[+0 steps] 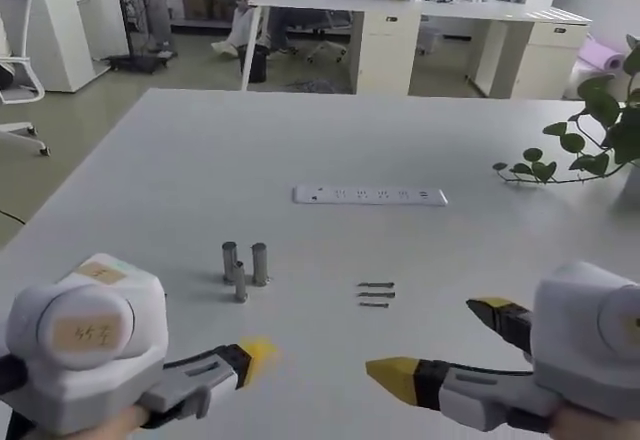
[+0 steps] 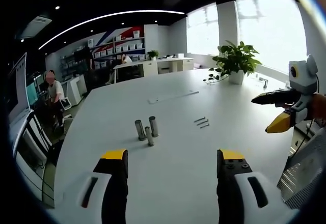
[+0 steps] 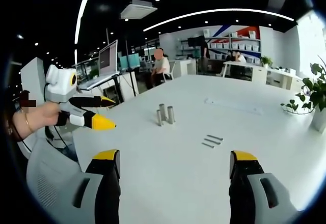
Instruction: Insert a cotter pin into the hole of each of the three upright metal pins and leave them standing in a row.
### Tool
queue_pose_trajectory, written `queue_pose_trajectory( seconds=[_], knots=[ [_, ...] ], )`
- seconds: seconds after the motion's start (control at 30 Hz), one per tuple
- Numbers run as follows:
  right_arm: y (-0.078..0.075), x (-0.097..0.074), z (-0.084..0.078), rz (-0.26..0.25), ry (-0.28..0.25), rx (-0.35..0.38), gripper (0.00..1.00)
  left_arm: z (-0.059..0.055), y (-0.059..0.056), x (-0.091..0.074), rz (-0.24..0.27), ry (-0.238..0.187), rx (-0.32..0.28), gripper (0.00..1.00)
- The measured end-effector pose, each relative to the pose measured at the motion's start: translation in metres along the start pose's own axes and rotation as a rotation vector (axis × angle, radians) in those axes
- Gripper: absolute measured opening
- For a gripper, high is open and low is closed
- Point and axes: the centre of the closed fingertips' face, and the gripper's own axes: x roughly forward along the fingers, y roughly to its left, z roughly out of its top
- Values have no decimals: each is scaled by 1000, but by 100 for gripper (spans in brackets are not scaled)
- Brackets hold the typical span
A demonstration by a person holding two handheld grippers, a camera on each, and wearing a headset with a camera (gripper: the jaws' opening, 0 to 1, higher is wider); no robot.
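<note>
Head view, workbench from above: my left gripper [image 1: 250,355] sits at the lower left of the frame and my right gripper [image 1: 437,340] at the lower right, both above the white table [image 1: 180,180] and well apart from the parts. In the left gripper view my left gripper's [image 2: 173,155] jaws stand spread with nothing between them; the right gripper view shows my right gripper [image 3: 174,156] the same, released and empty. The three metal pins [image 1: 245,265] stand upright in a tight cluster left of centre, two behind and one in front, so not in a row. The three cotter pins [image 1: 375,294] lie flat and parallel just right of centre, near the metal pins but not touching them. A white power strip [image 1: 370,196] lies beyond both groups, and a leafy plant [image 1: 590,140] enters at the right edge.
</note>
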Motion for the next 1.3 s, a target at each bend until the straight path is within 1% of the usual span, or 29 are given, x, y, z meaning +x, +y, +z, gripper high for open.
queue_pose_trajectory(
  seconds=[0.1, 0.17, 0.23, 0.37, 0.47, 0.53, 0.67, 0.73, 0.83, 0.9, 0.97, 1.03, 1.13, 1.23, 1.3],
  knots=[
    [1, 2, 0, 18, -12, 5, 86, 0, 5, 9, 4, -1, -3, 65],
    [2, 3, 2, 26, -21, 7, 86, 2, 10, 18, 15, -15, -28, 60],
    [1, 5, 2, 32, -26, 9, 84, 3, 14, 27, 8, -23, -31, 56],
    [-1, 10, -1, 43, -18, 22, 79, 0, 25, 45, 26, -4, -10, 54],
    [-1, 13, -2, 51, -17, 34, 78, -2, 31, 58, 17, 2, -14, 50],
    [-1, 14, -2, 49, -15, 36, 78, -3, 34, 65, 15, -2, -10, 46],
    [-3, 18, -6, 46, -18, 43, 77, -2, 35, 84, 3, -3, 14, 40],
    [-3, 20, -8, 52, -20, 61, 77, -1, 35, 92, -6, -10, 23, 38],
    [-2, 24, -10, 63, -20, 64, 76, -1, 36, 102, -8, -14, 28, 35],
    [0, 26, -10, 74, -20, 60, 76, -5, 38, 110, -9, -8, 29, 33],
    [1, 29, -10, 87, -25, 61, 76, -10, 42, 119, 1, 12, 27, 30],
    [1, 32, -11, 98, -22, 63, 76, -13, 44, 125, 8, 18, 29, 28],
    [-1, 35, -15, 96, -10, 56, 76, -15, 46, 132, 3, 20, 17, 26],
    [-1, 37, -16, 99, -8, 66, 76, -17, 46, 139, -4, 18, 13, 23],
    [-2, 38, -18, 97, 0, 65, 76, -20, 48, 145, -3, 31, 4, 23]
  ],
)
